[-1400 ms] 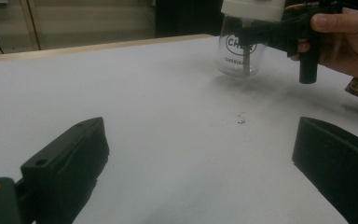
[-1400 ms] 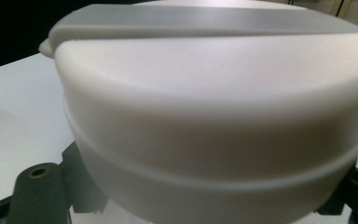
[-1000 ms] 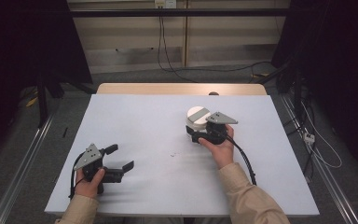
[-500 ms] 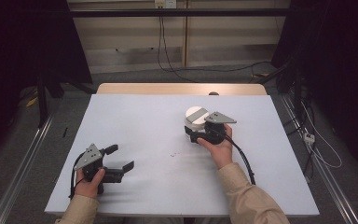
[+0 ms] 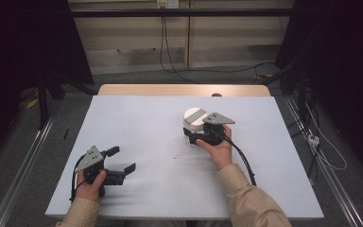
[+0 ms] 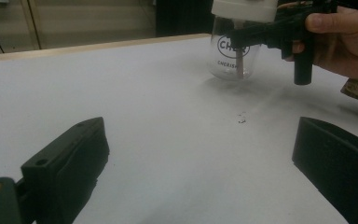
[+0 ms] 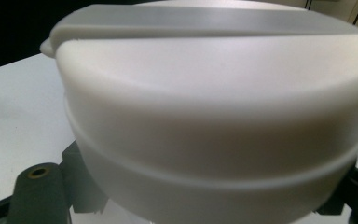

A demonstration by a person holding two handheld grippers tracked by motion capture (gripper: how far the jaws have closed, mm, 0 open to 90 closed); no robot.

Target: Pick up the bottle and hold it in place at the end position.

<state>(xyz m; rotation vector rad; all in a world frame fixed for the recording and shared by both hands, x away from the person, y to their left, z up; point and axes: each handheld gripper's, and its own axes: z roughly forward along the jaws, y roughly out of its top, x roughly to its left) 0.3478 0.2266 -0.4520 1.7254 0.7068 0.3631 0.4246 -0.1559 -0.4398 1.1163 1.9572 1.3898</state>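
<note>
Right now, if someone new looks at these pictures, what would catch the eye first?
First, the clear glass jar with its white lid, standing right of centre on the white table. The right gripper is closed on the jar just under the lid. The left gripper rests near the front left corner, its jaws open and holding nothing.
</note>
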